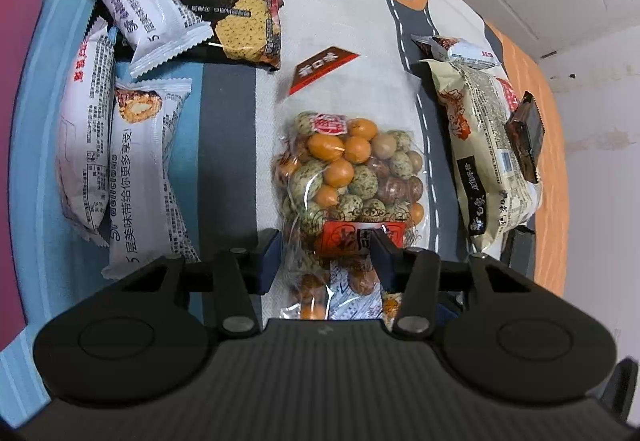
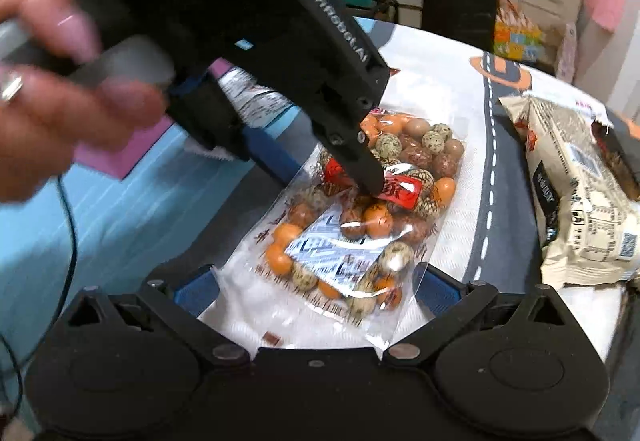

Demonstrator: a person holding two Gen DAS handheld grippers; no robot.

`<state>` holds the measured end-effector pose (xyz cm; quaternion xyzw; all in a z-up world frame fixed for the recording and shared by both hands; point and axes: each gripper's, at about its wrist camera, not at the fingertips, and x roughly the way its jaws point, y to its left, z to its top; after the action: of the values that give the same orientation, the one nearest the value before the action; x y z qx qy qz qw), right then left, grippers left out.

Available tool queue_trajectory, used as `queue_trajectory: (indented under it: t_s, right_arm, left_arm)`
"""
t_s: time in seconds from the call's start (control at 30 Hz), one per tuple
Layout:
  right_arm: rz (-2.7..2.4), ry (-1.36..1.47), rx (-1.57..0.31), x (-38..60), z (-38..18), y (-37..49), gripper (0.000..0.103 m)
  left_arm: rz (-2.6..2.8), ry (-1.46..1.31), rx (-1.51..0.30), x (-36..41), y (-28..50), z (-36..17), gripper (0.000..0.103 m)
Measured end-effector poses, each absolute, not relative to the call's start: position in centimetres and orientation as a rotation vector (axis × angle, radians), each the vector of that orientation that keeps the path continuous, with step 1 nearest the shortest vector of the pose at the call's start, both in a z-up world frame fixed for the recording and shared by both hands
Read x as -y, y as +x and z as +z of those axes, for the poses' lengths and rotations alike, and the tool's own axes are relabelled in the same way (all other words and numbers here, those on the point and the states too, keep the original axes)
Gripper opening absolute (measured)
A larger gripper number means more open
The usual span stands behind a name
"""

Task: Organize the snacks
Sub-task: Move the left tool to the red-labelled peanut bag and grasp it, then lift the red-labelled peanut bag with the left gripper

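Printed bedsheet; both grippers, left gripper, right gripper, spread around nut bag; noodle packet beside.

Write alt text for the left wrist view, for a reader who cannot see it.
The open left gripper straddles the near end of a clear bag of mixed coated peanuts lying on a road-print cloth. To the left lie white wafer packets and a black cracker packet; to the right lies a beige instant-noodle packet.
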<state>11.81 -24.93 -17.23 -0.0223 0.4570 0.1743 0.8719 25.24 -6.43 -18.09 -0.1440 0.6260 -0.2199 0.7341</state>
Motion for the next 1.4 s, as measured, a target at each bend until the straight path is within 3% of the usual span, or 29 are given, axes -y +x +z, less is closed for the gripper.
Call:
queue_trajectory:
  t_s: [0.17,0.6,1.03,1.17,1.4]
  right_arm:
    - [0.293,-0.098,-0.958,23.4,-17.7,12.2,0.103]
    - [0.269,0.094,-1.041,26.5,-14.8,10.9,0.103]
    - [0.170,-0.090,-0.956,24.7,-17.7,13.0,0.103]
    - [0.178,-0.068,-0.946,25.5,-17.4,13.6,0.093]
    - [0.197,0.015,-0.979,26.4,-16.6,14.0,0.085]
  left_arm:
    - [-0.461,-0.364,-1.384,6.0,25.2,-18.4,0.047]
    - [-0.527,-0.410,-1.467,6.3,24.7,-18.8,0.044]
    - [-0.545,-0.348,-1.425,7.3,23.6,-18.6,0.045]
    - [-0.547,-0.331,-1.403,7.4,23.2,-18.3,0.043]
    - [-0.490,-0.225,-1.340,8.0,21.0,-16.7,0.043]
